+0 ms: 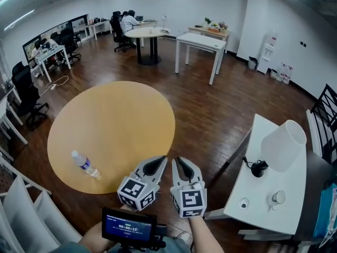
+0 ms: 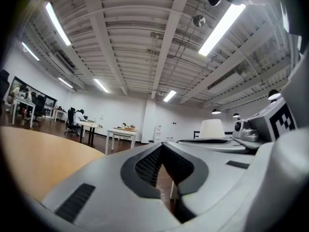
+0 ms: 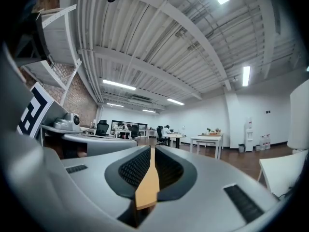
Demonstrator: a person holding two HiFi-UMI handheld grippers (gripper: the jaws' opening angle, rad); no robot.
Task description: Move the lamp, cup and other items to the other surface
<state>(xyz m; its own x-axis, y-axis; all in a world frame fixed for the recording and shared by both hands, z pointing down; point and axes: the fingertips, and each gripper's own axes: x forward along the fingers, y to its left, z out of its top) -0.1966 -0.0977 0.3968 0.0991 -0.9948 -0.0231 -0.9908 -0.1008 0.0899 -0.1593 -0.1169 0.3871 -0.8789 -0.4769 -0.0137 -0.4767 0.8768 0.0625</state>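
Note:
A white lamp lies tilted on the white table at the right, its shade toward the far end. Beside it are a black lump with a cord, a white cup and a small round item. A clear water bottle lies on the round yellow table. My left gripper and right gripper hover side by side over the yellow table's near edge, both shut and holding nothing. The lamp shade shows far off in the left gripper view, and at the right edge as the shade in the right gripper view.
Dark wood floor separates the two tables. A black chair stands behind the white table. Further back are a white desk, a round table with a seated person, and office chairs at the left. A small screen sits below my grippers.

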